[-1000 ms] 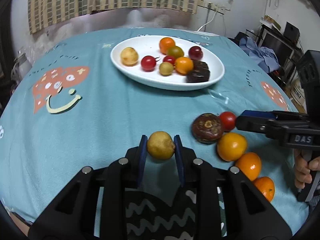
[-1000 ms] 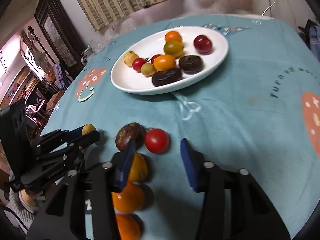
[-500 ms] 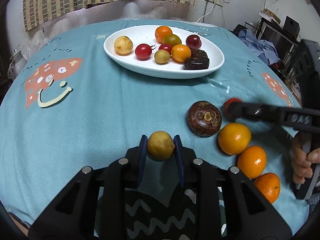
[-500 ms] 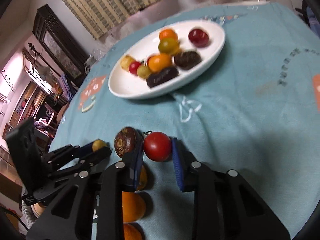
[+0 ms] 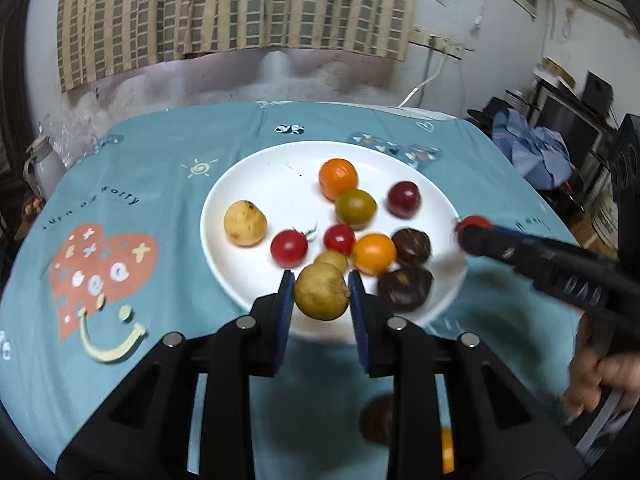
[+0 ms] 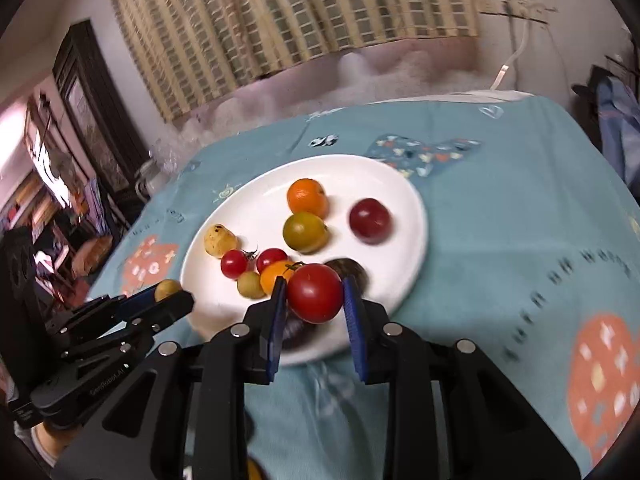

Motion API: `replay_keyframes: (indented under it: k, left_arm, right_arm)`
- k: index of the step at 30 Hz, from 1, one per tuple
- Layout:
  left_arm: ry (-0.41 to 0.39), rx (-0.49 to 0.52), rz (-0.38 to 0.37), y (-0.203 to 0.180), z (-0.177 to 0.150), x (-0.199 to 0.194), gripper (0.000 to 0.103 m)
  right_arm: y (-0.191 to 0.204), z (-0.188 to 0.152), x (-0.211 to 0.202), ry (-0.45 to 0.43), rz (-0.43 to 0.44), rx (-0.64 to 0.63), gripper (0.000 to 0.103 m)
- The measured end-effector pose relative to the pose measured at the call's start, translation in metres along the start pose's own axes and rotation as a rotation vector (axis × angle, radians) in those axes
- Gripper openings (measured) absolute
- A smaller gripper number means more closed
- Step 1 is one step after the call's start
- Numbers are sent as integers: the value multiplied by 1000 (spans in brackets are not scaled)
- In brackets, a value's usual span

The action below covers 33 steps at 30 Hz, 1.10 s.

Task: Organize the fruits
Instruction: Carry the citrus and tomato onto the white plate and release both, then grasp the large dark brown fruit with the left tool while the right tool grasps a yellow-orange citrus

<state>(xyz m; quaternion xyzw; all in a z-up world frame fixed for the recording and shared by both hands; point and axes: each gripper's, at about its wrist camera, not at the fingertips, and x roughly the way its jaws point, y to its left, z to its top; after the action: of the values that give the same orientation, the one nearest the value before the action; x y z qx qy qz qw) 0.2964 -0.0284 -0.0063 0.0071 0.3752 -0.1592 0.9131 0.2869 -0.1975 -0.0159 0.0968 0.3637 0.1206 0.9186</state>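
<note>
My left gripper is shut on a yellow-green round fruit and holds it above the near rim of the white plate. My right gripper is shut on a red tomato and holds it over the plate's near edge. The plate holds several fruits: an orange, a dark red plum, a yellow fruit, cherry tomatoes and dark brown fruits. The right gripper with its tomato shows at the plate's right rim in the left wrist view. The left gripper shows at the left in the right wrist view.
The plate sits on a teal patterned tablecloth. A dark brown fruit and an orange fruit lie on the cloth below my left gripper, partly hidden. A white jug stands at the table's far left edge.
Both grippers have lifted and moved forward to the plate, each with its fruit. The right gripper closed on the red tomato about half a second ago.
</note>
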Motion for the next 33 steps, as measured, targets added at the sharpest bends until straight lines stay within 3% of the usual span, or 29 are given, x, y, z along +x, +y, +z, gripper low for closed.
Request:
replay_keyframes:
  k: [1,2,5,9,11,16,21,30,33]
  left_arm:
    - [1,-13,7,3,0,4,63]
    - [-6,-22,16,5,-1,6,72]
    - [10,-7,4,10,-11,4,72]
    - [29,-21,-11,14,-29,-11,72]
    - [40,6,-17,6,-42,-19,72]
    - [81,67,-25,-24,-76,-25,72]
    - [92,77,18,-37,-80,-16,72]
    - [98,75,41,-24,-77,-14,82]
    - [74,82,127,-5,-80,-25,82]
  right_arm:
    - [2,2,8,11,-19,-14,33]
    - [3,2,16,24,-38,-23,39]
    - [0,-4,13,13,5,1,44]
    - [-7,-19,-21,0,48,35,46]
    - [-7,-29,-43,-16,41,28,60]
    - [-21,-66,-77,-27,76,84,60]
    - [-39,-81,-77,2,88,160,60]
    - [-40,-85,-74,32,85,168,60]
    - [-41,-84,-77,18,81,168,60]
